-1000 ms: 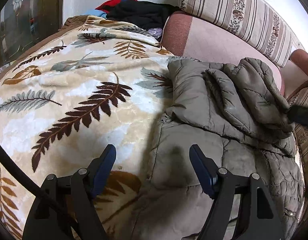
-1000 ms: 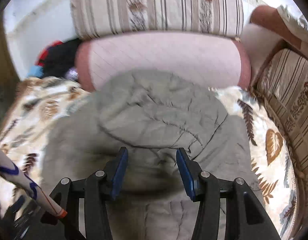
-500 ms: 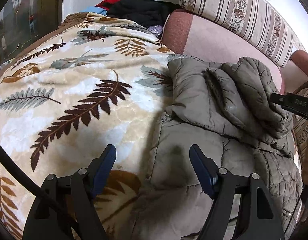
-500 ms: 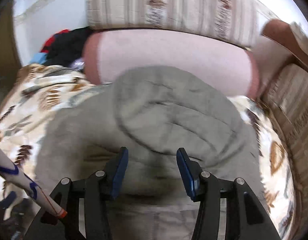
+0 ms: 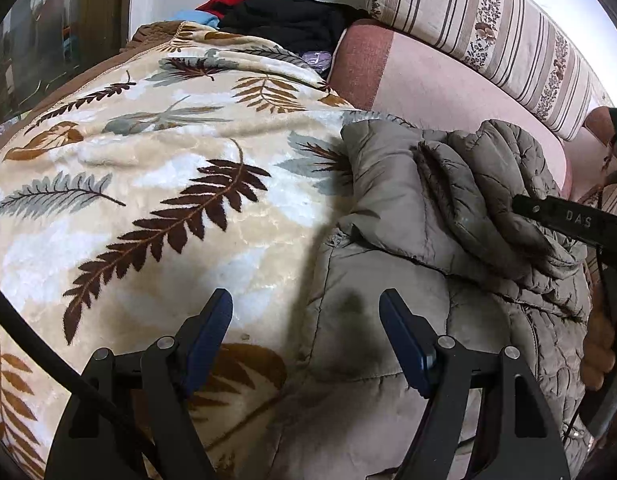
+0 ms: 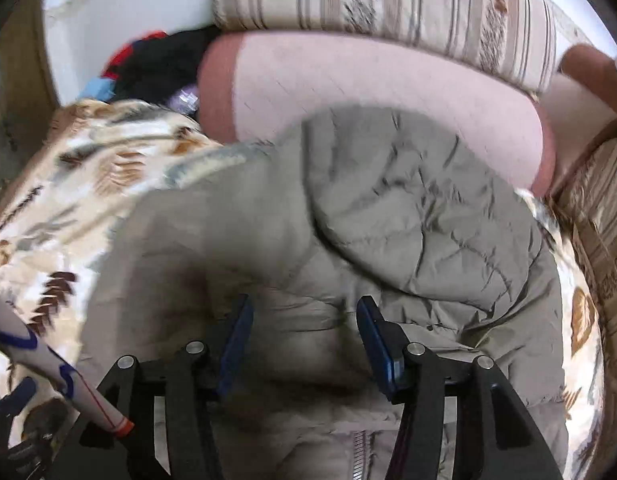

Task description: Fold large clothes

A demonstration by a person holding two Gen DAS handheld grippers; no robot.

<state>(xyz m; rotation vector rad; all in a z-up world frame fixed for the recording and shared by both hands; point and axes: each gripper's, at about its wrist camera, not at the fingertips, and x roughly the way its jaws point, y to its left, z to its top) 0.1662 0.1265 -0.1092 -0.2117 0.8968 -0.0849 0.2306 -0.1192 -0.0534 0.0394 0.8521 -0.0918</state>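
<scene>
Bed (image 5: 156, 184) under a leaf-print blanket, a pink bolster (image 5: 440, 84) and a striped cushion (image 5: 500, 36) along its far edge, a heap of dark clothes (image 5: 284, 20) in the far corner; jacket (image 5: 408, 208) the only task item, grey-olive, quilted, lying on the right part of the blanket, its top end near the bolster.

Jacket already partly gathered; hood (image 6: 420, 208) or upper part turned down over the body in a thick puffy roll; zip (image 6: 360, 452) runs toward the right camera at the near edge; left edge of the body (image 5: 324, 300) lies flat on the blanket.

Handling, as a judgement: padded, so bulky yet probably light; soft, springy, likely to puff back open after a fold; shell looks smooth, could slide out of a shallow pinch; not fragile. Best hold seems a seam or the hem edge, where the layers are thin enough to fit between the fingers; the puffy roll looks too thick to grip cleanly.

Left gripper (image 5: 306, 332) low over the jacket's left edge, jaws wide apart, nothing between them; whether they touch the cloth, cannot tell.

Right gripper (image 6: 304, 340) over the jacket's middle below the roll, jaws also spread wide, holding nothing; view blurred.

Right gripper's black body (image 5: 568, 220) shows in the left view over the roll.
</scene>
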